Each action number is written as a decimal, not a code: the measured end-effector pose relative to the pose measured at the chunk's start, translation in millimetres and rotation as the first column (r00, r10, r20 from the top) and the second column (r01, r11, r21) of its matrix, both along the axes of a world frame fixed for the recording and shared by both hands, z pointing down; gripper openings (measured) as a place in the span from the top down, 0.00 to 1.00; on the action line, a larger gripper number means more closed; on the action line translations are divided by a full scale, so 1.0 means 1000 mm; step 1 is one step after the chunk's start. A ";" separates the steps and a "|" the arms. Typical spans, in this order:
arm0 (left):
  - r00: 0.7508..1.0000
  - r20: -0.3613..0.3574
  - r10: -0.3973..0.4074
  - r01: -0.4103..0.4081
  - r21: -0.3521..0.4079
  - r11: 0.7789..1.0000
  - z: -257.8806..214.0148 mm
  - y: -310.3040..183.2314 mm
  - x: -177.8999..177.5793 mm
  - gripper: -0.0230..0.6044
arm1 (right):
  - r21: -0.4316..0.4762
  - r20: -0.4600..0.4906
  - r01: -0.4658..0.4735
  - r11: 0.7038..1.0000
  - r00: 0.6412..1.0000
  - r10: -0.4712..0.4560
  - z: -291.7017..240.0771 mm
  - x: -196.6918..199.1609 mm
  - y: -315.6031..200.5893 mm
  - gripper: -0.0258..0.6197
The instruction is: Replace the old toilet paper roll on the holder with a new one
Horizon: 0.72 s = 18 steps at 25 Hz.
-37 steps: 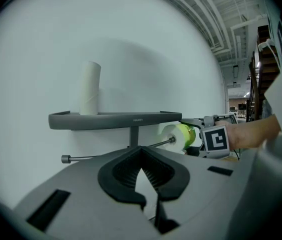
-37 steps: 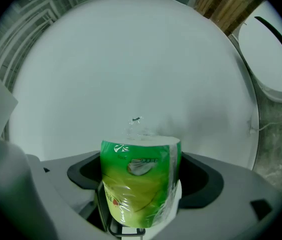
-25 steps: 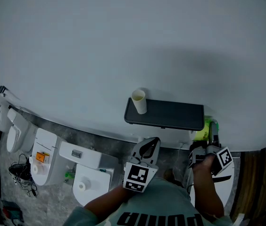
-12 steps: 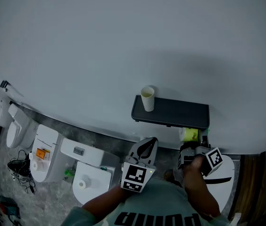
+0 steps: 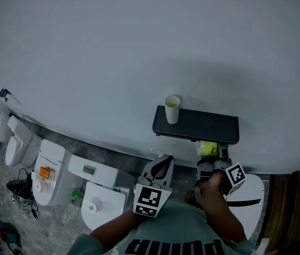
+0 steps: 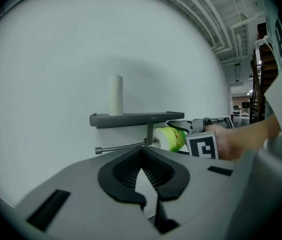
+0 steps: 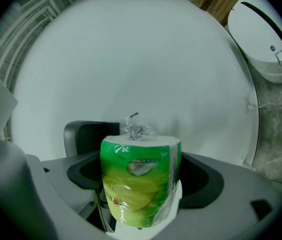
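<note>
1. Compared with 1 second ago, the right gripper has carried the new toilet paper roll leftward in the head view. Then the roll was by the right end of the holder's dark shelf; now it sits under the shelf's right half, just below its near edge.
2. The left gripper and the old cardboard tube keep the same places relative to the shelf.
3. The right gripper's fingers are closed on the green-wrapped roll, 1 on each side. The roll stands upright between them, with the twisted end of its plastic wrap pointing at the pale wall.
4. The person's right hand reaches forward to the holder, with the gripper's marker cube facing up and to the right.
5. The left gripper hangs back, near the person's body and left of the right gripper. Its fingers are brought together with only a thin slit between them and hold nothing.
6. In the left gripper view, the roll lies just right of the holder's post, while the thin bar runs bare to the left.
7. The old tube stands upright on the shelf's left end.
</note>
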<state>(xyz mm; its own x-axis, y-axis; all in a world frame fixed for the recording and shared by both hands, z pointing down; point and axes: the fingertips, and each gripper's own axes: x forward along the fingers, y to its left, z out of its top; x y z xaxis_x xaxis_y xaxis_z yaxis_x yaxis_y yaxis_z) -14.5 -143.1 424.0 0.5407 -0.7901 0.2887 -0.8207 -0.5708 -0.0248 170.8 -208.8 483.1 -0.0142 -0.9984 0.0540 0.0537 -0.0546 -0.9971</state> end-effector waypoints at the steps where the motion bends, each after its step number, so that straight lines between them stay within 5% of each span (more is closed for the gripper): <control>1: 1.000 -0.001 -0.002 0.002 -0.001 1.000 0.001 0.000 -0.002 0.96 | 0.004 -0.001 0.000 1.000 1.000 0.000 -0.001 -0.002 -0.001 0.29; 18: 1.000 -0.007 0.006 -0.006 -0.023 1.000 0.008 -0.002 -0.015 0.96 | 0.013 -0.020 -0.022 1.000 1.000 0.022 0.006 -0.013 -0.005 0.29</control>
